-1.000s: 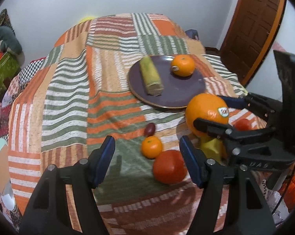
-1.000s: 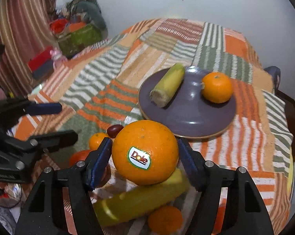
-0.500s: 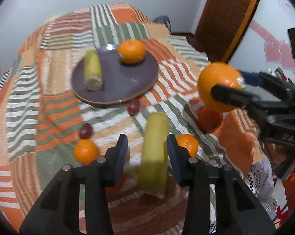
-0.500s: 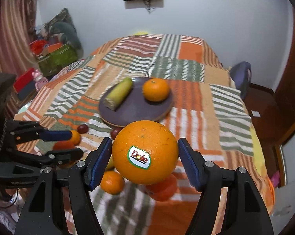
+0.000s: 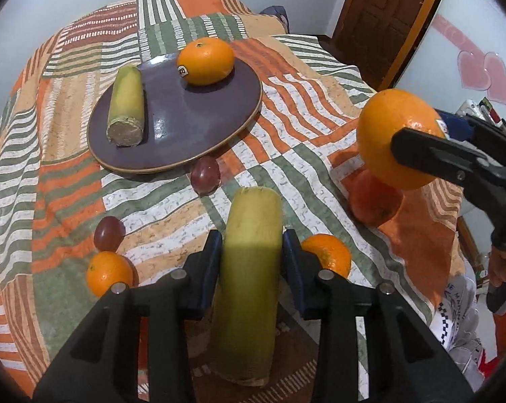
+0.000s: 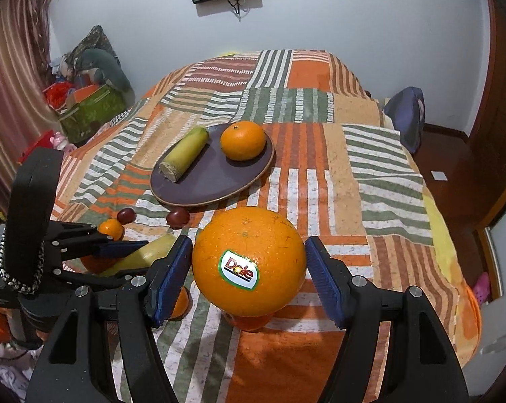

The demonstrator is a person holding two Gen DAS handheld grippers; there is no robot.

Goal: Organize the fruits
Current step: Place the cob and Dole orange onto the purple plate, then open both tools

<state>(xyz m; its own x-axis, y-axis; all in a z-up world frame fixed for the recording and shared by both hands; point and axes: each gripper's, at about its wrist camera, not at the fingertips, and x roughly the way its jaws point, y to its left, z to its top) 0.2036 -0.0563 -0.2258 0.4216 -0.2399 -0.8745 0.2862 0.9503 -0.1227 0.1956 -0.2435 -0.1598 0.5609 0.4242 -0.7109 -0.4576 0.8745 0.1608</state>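
Note:
My left gripper [image 5: 251, 262] is shut on a yellow-green banana piece [image 5: 249, 282], held near the bed's front edge; it also shows in the right wrist view [image 6: 142, 252]. My right gripper [image 6: 248, 268] is shut on a large Dole orange [image 6: 248, 262], held in the air; the orange shows at the right of the left wrist view [image 5: 397, 141]. A dark purple plate [image 5: 199, 127] holds another banana piece [image 5: 127, 110] and an orange [image 5: 206, 60].
On the patchwork bedspread [image 5: 303, 100] lie two grapes [image 5: 205, 175] [image 5: 109, 233], two small oranges [image 5: 108, 273] [image 5: 328, 257] and a red-orange fruit [image 5: 374, 198] under the Dole orange. A wooden door [image 5: 387, 16] stands at the right.
My left gripper moved right from open over the small fruits and closed on the banana piece. My right gripper lifted the Dole orange up and back from the plate.

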